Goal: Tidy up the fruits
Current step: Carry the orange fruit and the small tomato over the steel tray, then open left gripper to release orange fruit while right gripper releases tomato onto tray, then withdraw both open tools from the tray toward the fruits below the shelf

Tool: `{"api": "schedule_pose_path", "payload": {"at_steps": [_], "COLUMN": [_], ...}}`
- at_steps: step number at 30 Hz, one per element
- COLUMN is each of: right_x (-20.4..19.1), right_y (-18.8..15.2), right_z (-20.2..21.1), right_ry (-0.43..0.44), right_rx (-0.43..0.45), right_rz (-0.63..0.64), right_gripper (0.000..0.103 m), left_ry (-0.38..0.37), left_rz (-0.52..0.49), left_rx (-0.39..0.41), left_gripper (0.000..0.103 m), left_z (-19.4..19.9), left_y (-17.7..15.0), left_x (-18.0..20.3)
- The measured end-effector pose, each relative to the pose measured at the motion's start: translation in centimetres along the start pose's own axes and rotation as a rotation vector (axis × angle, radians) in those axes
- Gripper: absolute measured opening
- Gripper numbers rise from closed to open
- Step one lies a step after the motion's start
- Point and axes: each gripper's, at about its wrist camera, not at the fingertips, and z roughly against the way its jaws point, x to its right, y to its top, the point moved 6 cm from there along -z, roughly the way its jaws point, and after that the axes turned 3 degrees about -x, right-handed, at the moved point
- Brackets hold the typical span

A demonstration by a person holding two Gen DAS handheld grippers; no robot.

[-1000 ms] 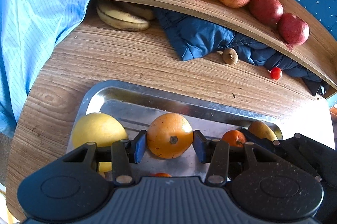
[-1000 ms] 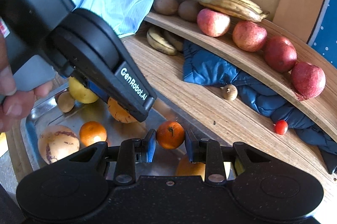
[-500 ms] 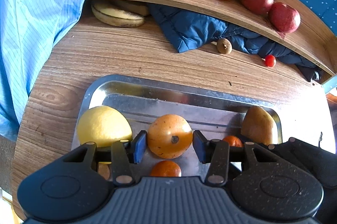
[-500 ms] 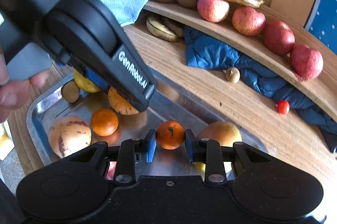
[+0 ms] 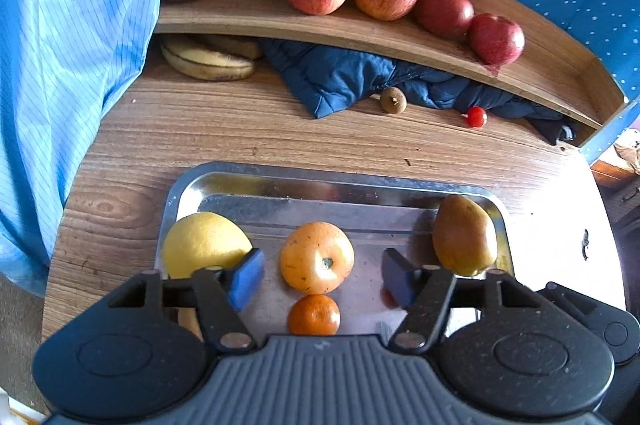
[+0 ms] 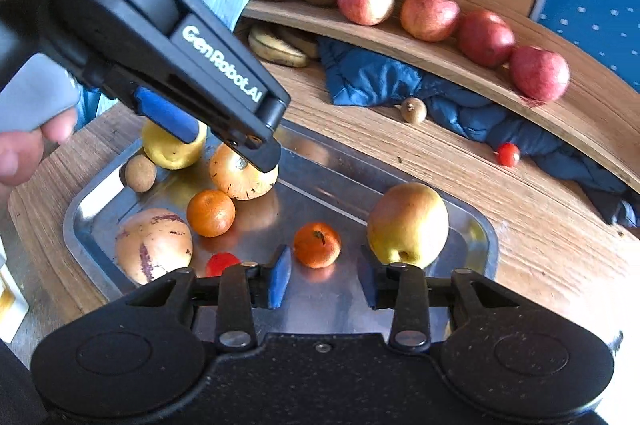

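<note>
A steel tray [image 5: 320,181] on the wooden table holds the fruit. In the left wrist view my left gripper [image 5: 322,278] stands open, and a large orange [image 5: 317,257] rests on the tray between its spread blue pads, touching neither. A small mandarin [image 5: 314,315] lies just below it. In the right wrist view my right gripper [image 6: 324,276] is also open, with another mandarin [image 6: 317,244] on the tray just beyond its fingertips. A yellow-green pear [image 6: 408,223] stands right of that mandarin, and a yellow fruit [image 5: 204,245] sits at the tray's left.
A striped pale melon [image 6: 154,245], a red tomato [image 6: 222,263] and a small brown fruit [image 6: 140,173] share the tray. The curved shelf [image 5: 360,33] behind carries apples, bananas and kiwis. A blue cloth [image 5: 352,81], a brown fruit [image 5: 393,100] and a cherry tomato [image 5: 477,116] lie beneath it.
Both grippers have opened. The left let go of the large orange and the right let go of the mandarin; both fruits now rest on the tray. Both grippers drew back a little.
</note>
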Motion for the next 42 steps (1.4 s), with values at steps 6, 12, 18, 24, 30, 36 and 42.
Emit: {"api": "schedule_pose_path", "payload": {"at_steps": [6, 12, 18, 24, 30, 36, 42], "right_x": [-0.3, -1.3, -3.0, -5.0, -6.4, -6.1, -4.6], "right_y": [-0.8, -2.0, -3.5, -4.5, -5.0, -5.3, -5.5], "right_z": [2.1, 4.3, 6.2, 6.7, 6.0, 5.6, 5.6], "right_ry": [-0.046, -0.083, -0.11, -0.112, -0.08, -0.093, -0.134], "right_rx": [0.022, 0.045, 0.079, 0.075, -0.001, -0.076, -0.11], "right_rz": [-0.075, -0.142, -0.2, -0.226, -0.243, -0.268, -0.294], "right_gripper": [0.071, 0.092, 0.102, 0.102, 0.102, 0.102, 0.102], "left_ry": [-0.005, 0.022, 0.055, 0.078, 0.093, 0.111, 0.116], "left_rz": [-0.044, -0.082, -0.151, -0.202, -0.228, -0.229, -0.233], "left_rx": [0.05, 0.098, 0.144, 0.12, 0.07, -0.007, -0.04], "left_gripper": [0.091, 0.102, 0.102, 0.102, 0.102, 0.102, 0.102], "left_z": [1.9, 3.8, 5.5, 6.7, 7.1, 6.5, 5.9], "left_y": [-0.7, -2.1, -4.7, -8.3, -10.9, -12.3, -12.1], "left_x": [-0.4, -1.5, -3.6, -5.7, -7.7, -9.2, -9.4]}}
